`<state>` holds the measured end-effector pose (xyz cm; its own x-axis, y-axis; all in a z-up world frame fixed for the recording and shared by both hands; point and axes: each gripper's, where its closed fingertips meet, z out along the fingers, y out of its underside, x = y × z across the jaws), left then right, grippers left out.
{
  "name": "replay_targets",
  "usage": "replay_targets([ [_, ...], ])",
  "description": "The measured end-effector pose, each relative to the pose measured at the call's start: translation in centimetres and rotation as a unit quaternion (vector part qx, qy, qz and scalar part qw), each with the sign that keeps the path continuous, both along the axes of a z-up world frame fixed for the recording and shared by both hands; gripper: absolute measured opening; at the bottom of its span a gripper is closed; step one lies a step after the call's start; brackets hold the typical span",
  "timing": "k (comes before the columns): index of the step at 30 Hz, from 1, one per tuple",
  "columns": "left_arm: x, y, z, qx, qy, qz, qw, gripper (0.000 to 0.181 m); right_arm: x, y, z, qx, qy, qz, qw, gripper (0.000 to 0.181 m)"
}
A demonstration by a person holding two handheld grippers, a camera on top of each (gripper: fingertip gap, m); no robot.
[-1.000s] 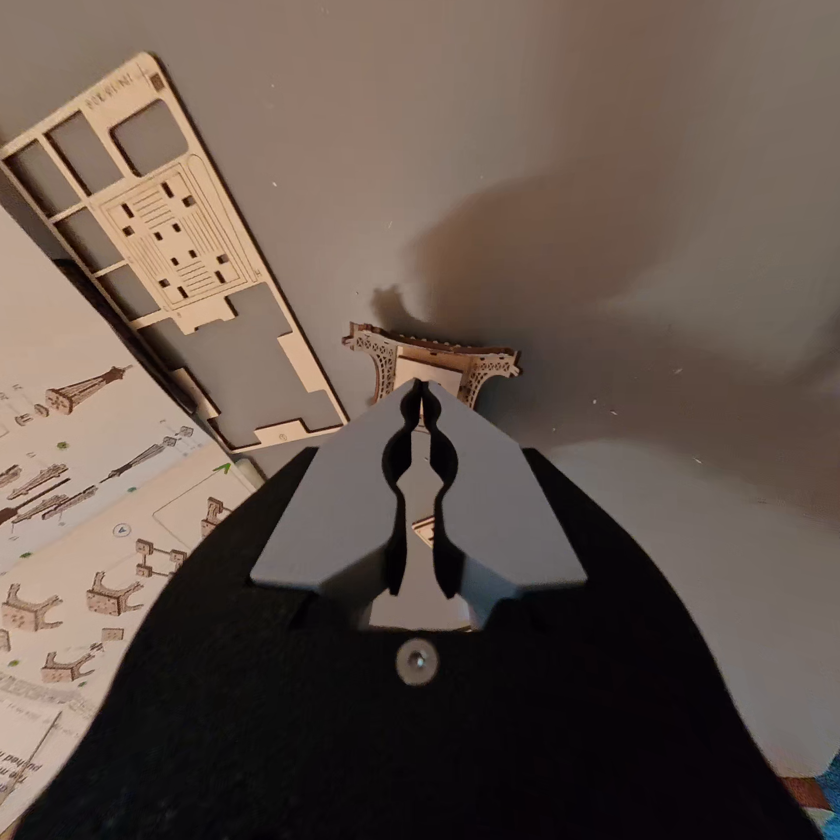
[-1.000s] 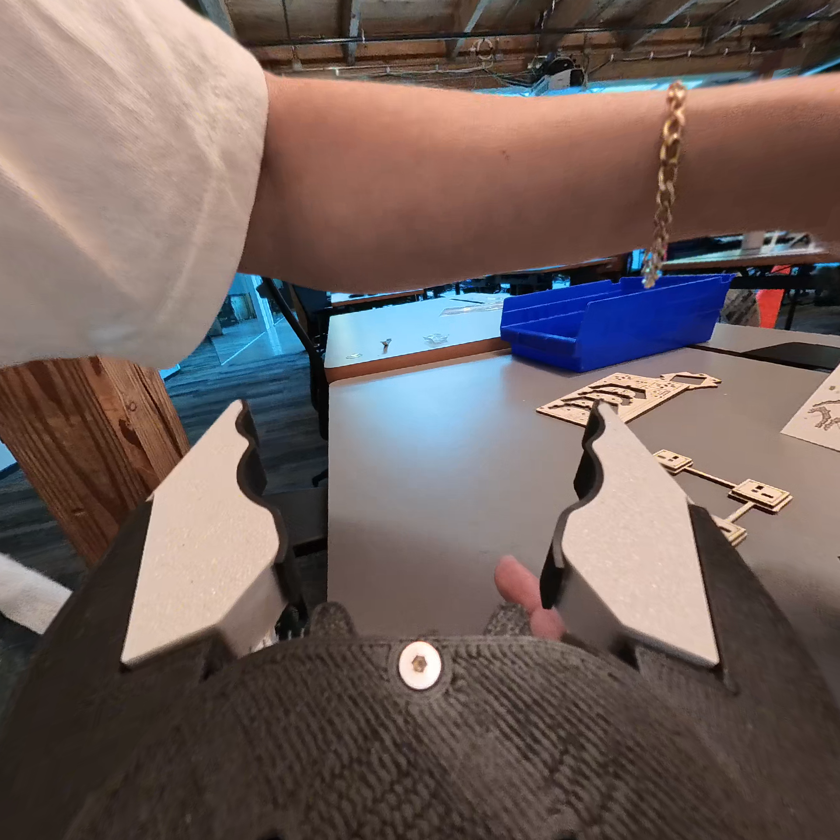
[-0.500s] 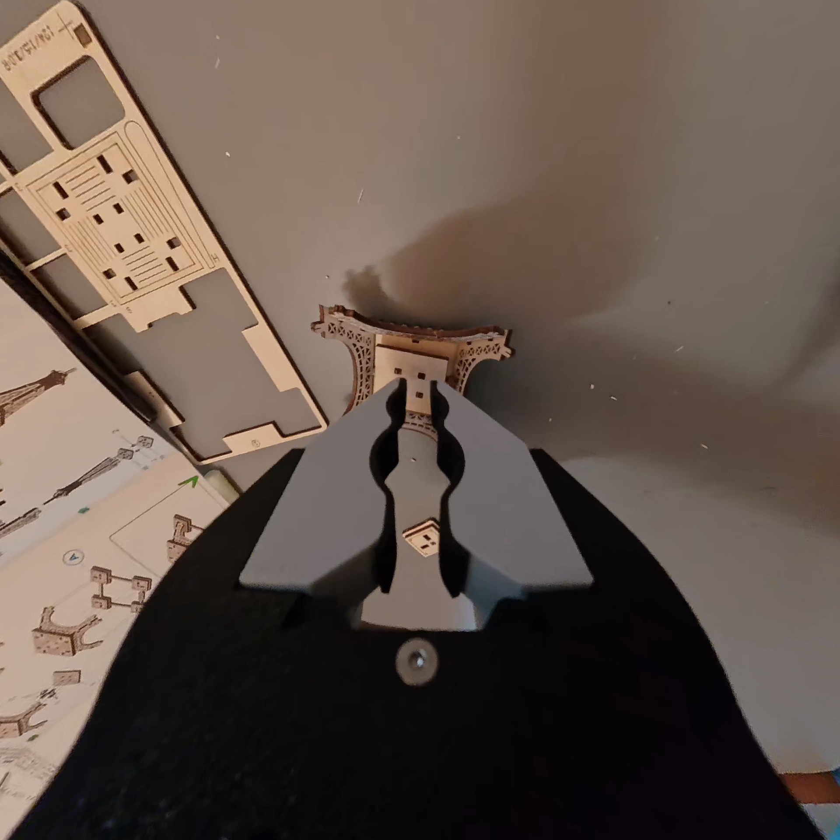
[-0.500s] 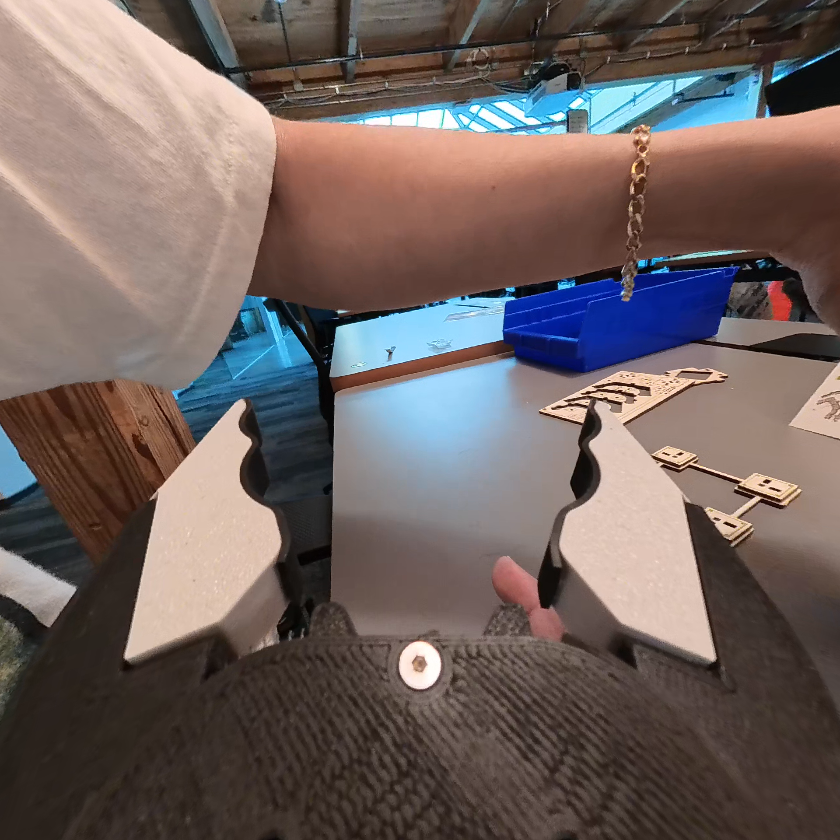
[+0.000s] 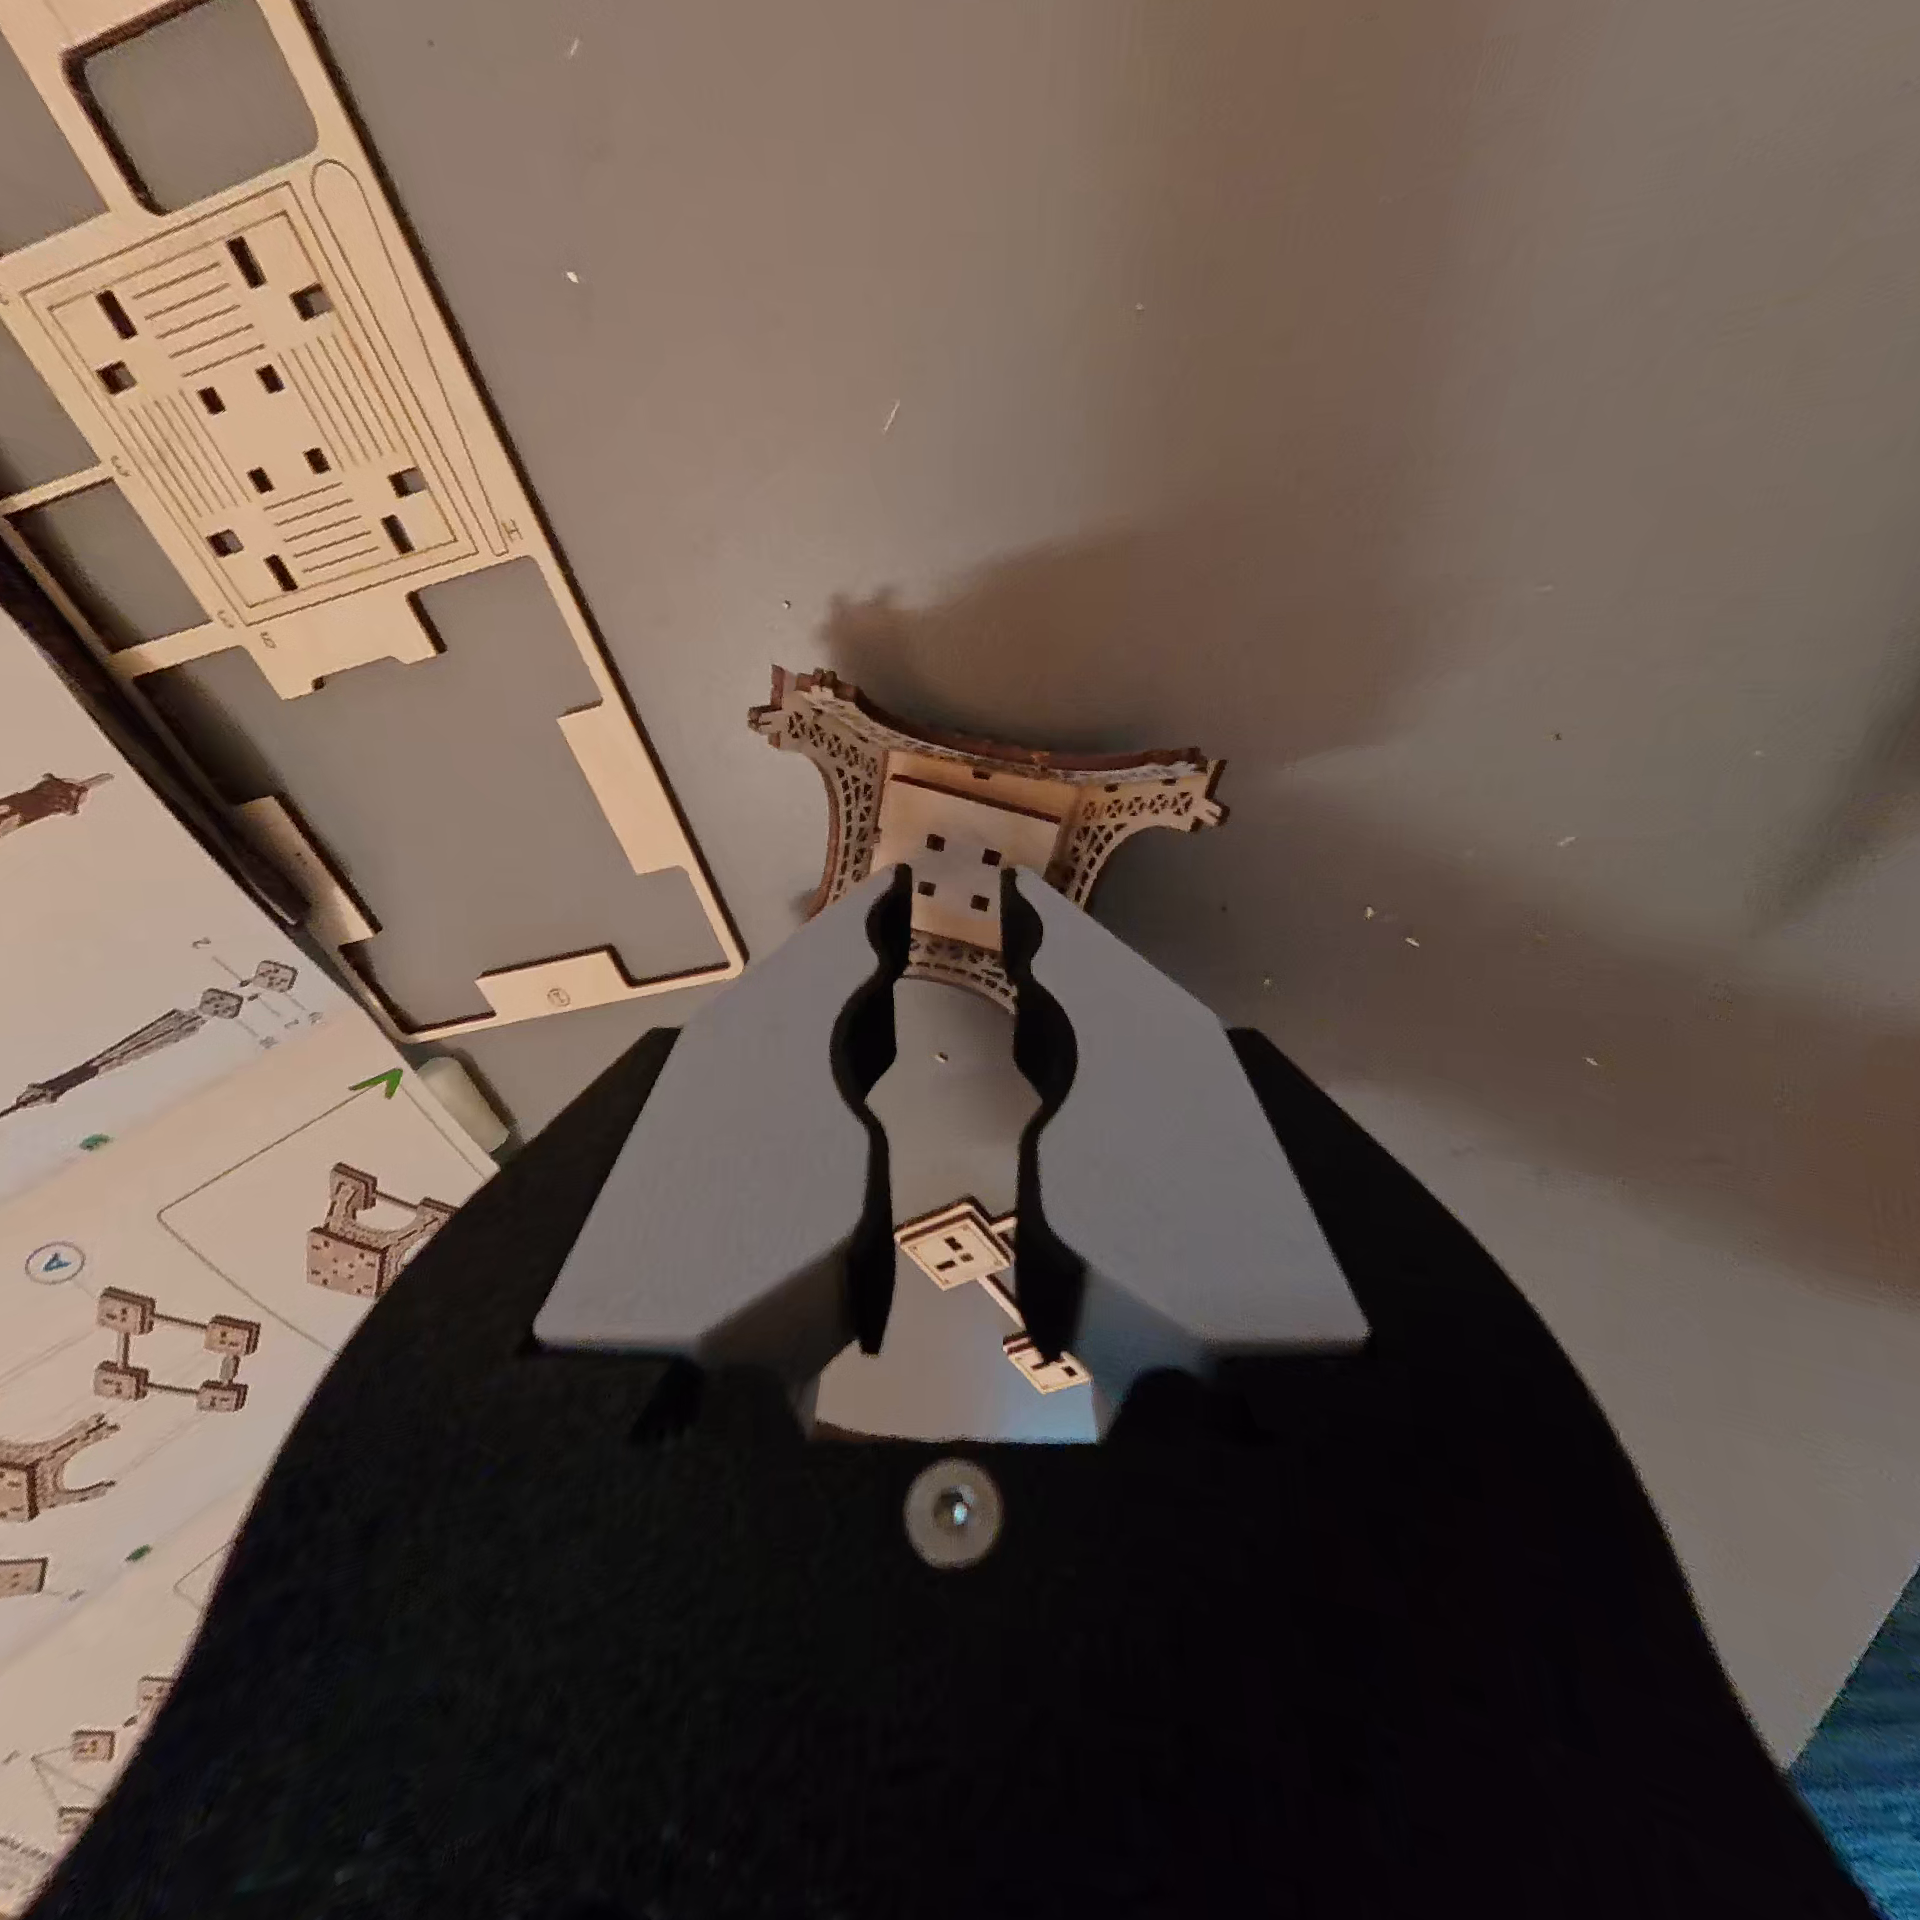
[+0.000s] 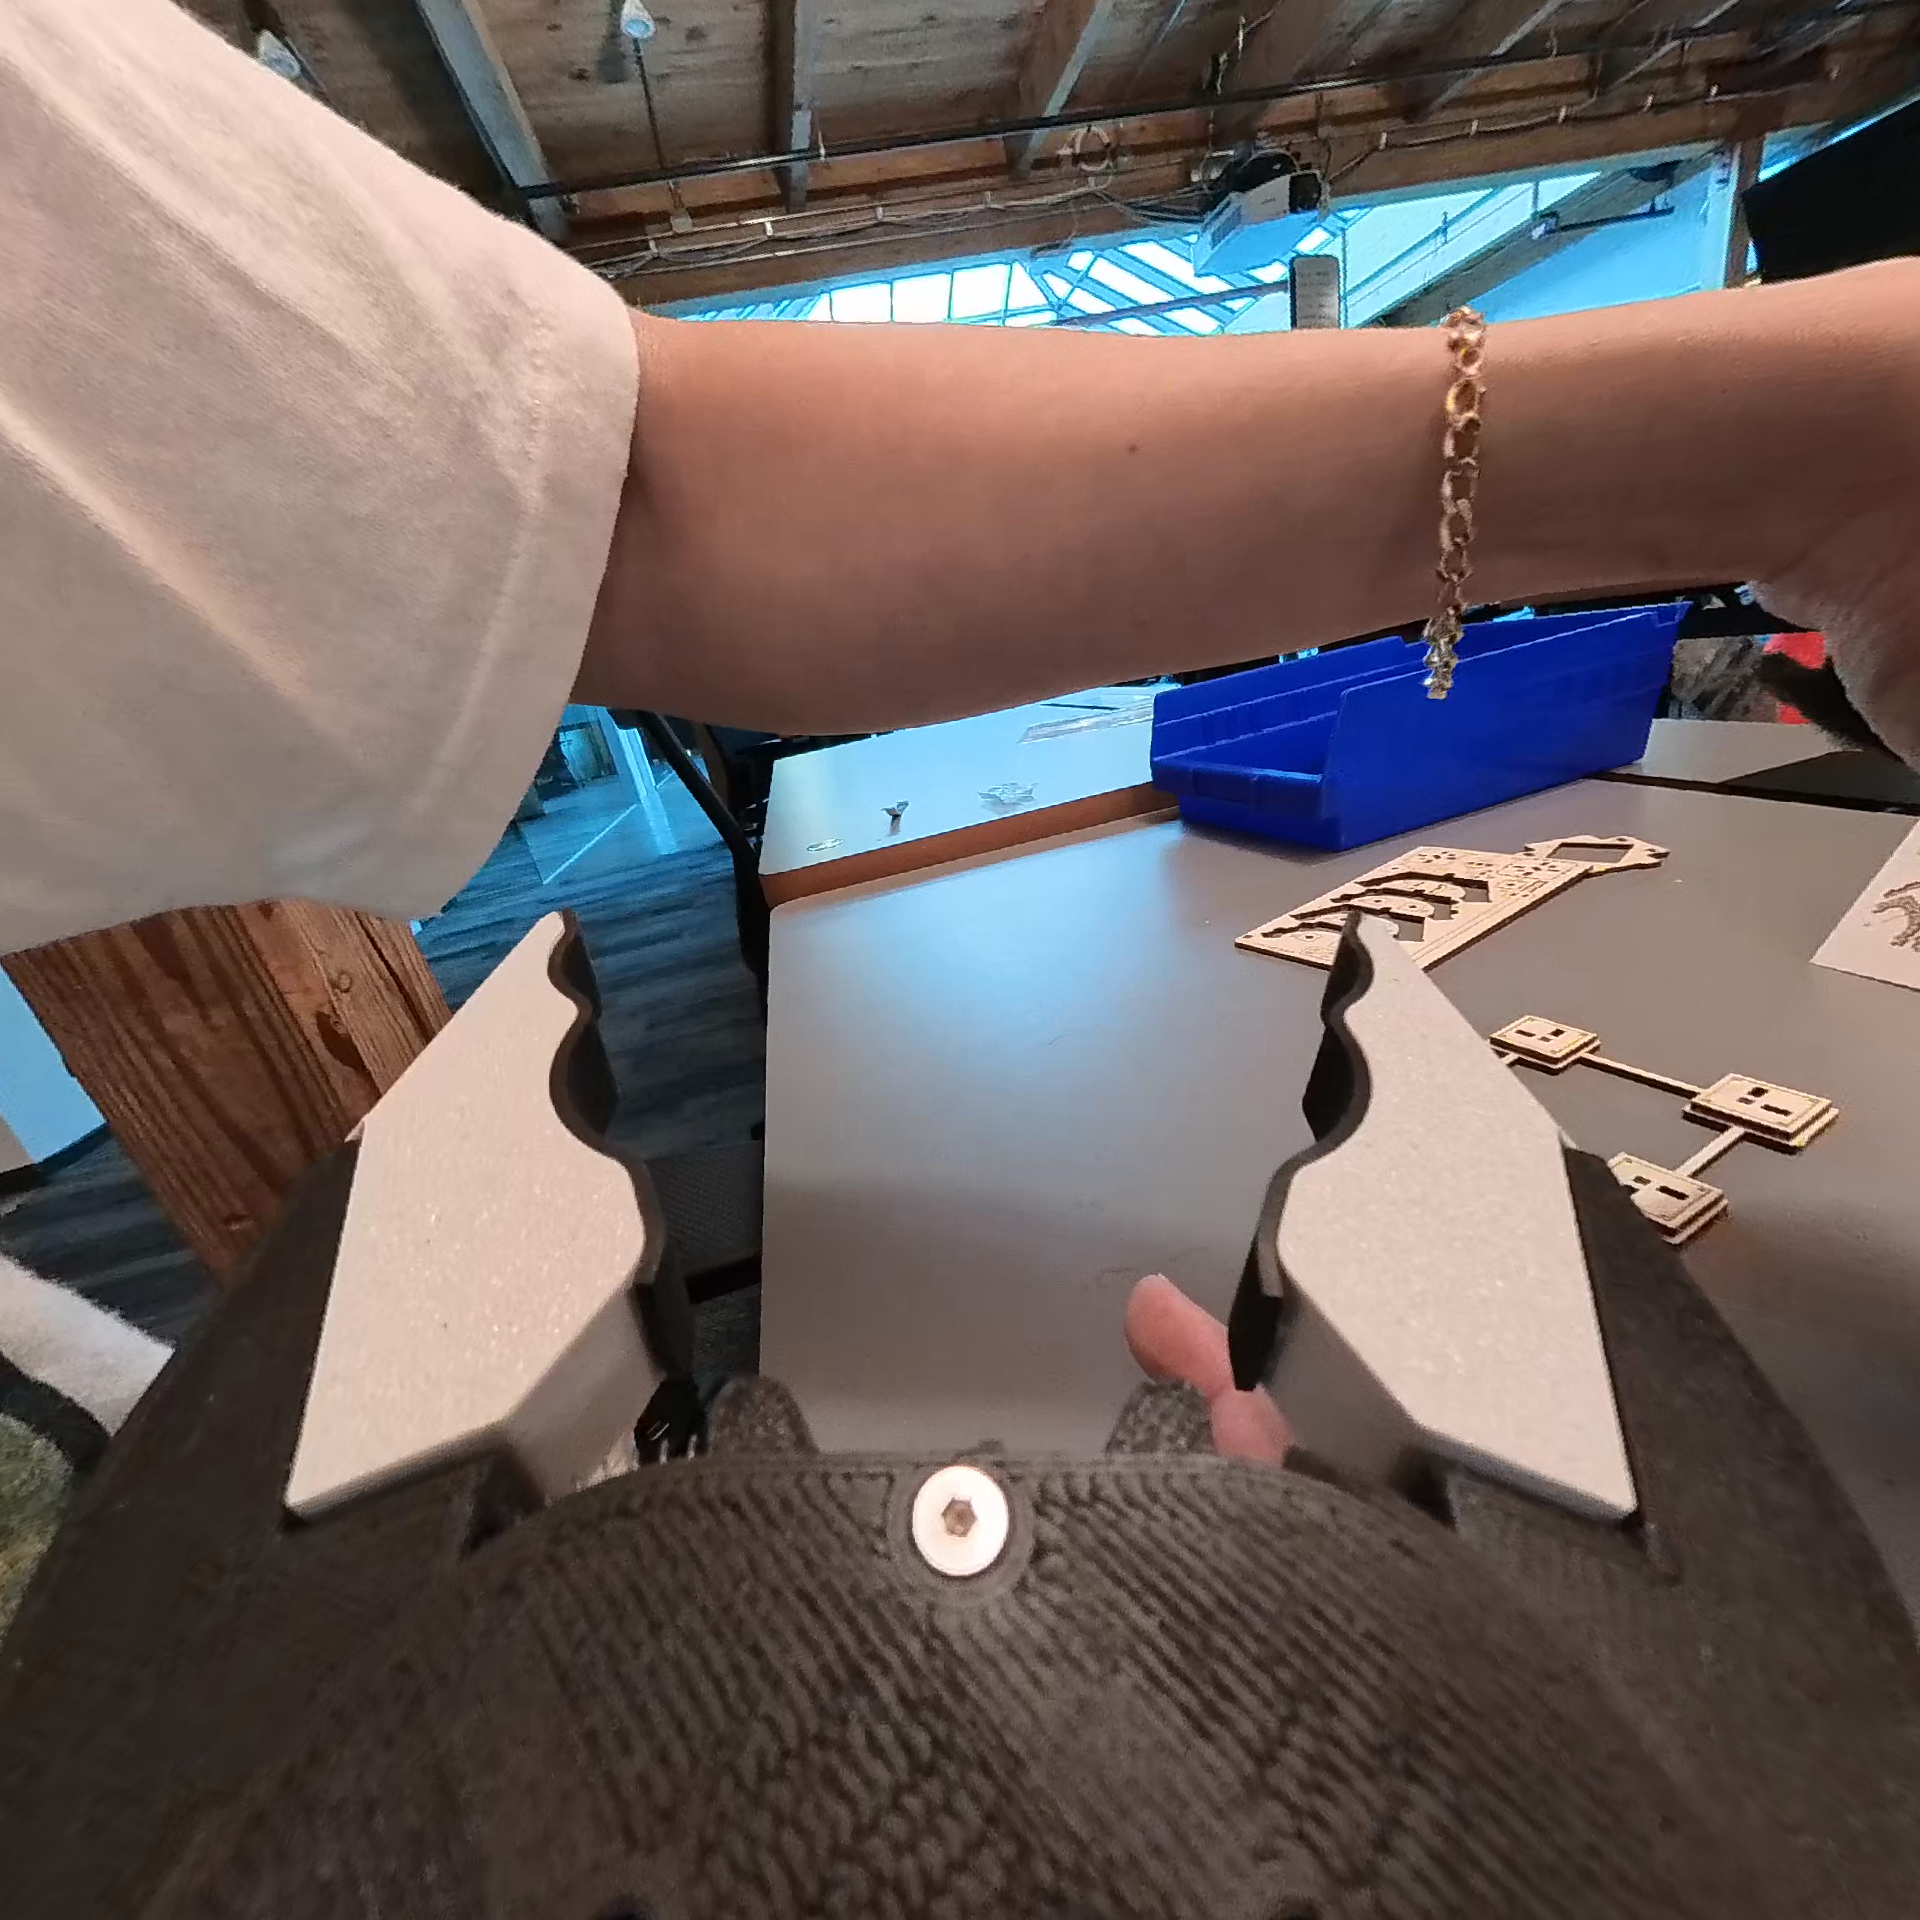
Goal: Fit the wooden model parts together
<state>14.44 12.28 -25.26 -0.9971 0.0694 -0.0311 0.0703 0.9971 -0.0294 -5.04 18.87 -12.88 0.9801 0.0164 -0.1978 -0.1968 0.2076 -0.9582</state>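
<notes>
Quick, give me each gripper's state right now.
Left gripper: partly open, holding nothing, above the tower base.
Right gripper: wide open, empty.

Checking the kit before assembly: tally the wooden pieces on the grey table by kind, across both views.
Punched sheets: 2
Assembled tower base: 1
Linked square-pad piece: 1
Total: 4
</notes>
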Motion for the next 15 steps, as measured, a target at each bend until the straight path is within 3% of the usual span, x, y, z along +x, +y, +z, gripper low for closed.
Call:
replay_targets([
  [15, -0.19, 0.12, -0.1, 0.023, 0.036, 0.023, 0.999, 0.009, 0.01, 0.03, 0.0, 0.001, 0.003, 0.002, 1.0, 0.136],
])
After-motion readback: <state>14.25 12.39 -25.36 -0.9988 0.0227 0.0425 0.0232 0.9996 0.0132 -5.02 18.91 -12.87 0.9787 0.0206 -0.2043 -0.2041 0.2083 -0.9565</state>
